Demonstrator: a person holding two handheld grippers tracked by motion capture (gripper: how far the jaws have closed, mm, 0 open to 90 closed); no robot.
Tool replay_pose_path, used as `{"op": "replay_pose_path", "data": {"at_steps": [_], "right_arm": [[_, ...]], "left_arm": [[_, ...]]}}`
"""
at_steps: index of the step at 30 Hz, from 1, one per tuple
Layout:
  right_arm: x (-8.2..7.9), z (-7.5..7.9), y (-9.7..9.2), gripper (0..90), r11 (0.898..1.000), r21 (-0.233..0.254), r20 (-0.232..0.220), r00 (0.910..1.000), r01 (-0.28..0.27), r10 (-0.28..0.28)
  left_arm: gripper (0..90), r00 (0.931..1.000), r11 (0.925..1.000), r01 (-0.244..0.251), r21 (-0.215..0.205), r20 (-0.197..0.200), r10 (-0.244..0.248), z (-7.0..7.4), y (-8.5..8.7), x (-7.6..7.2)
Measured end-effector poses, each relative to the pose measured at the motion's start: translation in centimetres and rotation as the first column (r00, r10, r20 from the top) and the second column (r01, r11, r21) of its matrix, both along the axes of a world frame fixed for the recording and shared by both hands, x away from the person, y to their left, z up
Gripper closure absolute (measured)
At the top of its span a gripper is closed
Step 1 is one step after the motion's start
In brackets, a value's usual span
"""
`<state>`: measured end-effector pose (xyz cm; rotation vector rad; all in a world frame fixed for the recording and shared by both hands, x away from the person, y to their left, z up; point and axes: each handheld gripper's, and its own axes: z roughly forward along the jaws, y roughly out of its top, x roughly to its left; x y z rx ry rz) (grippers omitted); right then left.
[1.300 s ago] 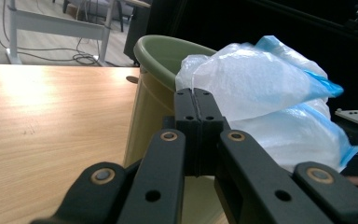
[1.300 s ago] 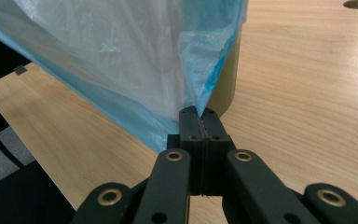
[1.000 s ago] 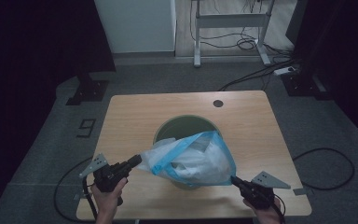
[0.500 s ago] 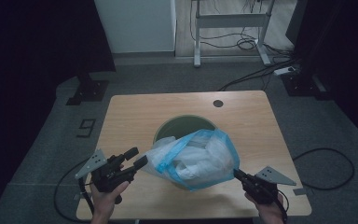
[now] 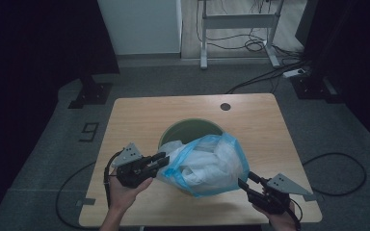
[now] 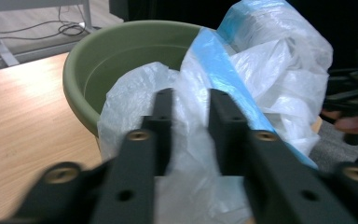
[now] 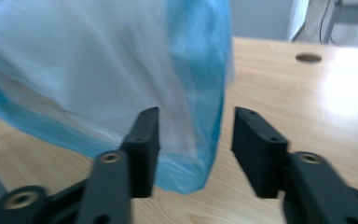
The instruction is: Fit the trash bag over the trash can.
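Note:
A blue and white plastic bag lies bunched over the near rim of a green round bin set in the wooden table. My left gripper is at the bag's left edge. In the left gripper view its jaws have just been closing, and a narrow gap remains with bag film in it. My right gripper is at the bag's lower right corner. Its jaws have just been opening and now stand wide, with the bag's corner loose between them.
A round cable hole is in the table's far right. On the floor behind are a desk frame, loose cables and a power strip. A black stand base sits off the table's far left corner.
The left gripper opened, rose and shifted, then narrowed around the bag's left edge. The right gripper's jaws spread apart and let go of the bag's corner.

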<state>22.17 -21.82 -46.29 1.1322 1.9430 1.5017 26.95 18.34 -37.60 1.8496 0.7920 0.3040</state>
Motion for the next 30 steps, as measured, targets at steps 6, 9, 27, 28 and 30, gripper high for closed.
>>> {"op": "replay_pose_path", "data": {"at_steps": [6, 9, 27, 28, 30], "right_arm": [[-0.7, 3.2, -0.2, 42.5, 0.998, 0.013, 0.070, 0.9960, -0.056, 0.055], [0.0, 5.1, 0.2, 40.1, 0.997, -0.002, 0.094, 0.9930, -0.072, 0.072], [4.5, 7.5, 3.5, 89.0, 0.995, -0.033, 0.067, 0.9935, -0.089, 0.091], [4.5, 7.6, 3.5, 89.1, 0.996, -0.036, 0.073, 0.9936, -0.084, 0.086], [4.6, 7.7, 3.3, 89.1, 0.997, -0.029, 0.080, 0.9936, -0.078, 0.080]], "left_arm": [[89.3, 0.9986, 0.9985, -0.039, -0.039, 0.035, 0.040, -0.1, 0.1, 0.0], [89.7, 0.9967, 0.9958, -0.056, -0.072, 0.055, 0.060, 0.2, 0.4, 0.0], [89.8, 0.9833, 0.9802, -0.091, -0.176, 0.140, 0.116, 1.3, 2.2, -0.1], [89.8, 0.9833, 0.9799, -0.091, -0.178, 0.140, 0.117, 1.3, 2.3, 0.0], [89.7, 0.9840, 0.9781, -0.091, -0.187, 0.134, 0.117, 1.3, 2.5, 0.1]]}}
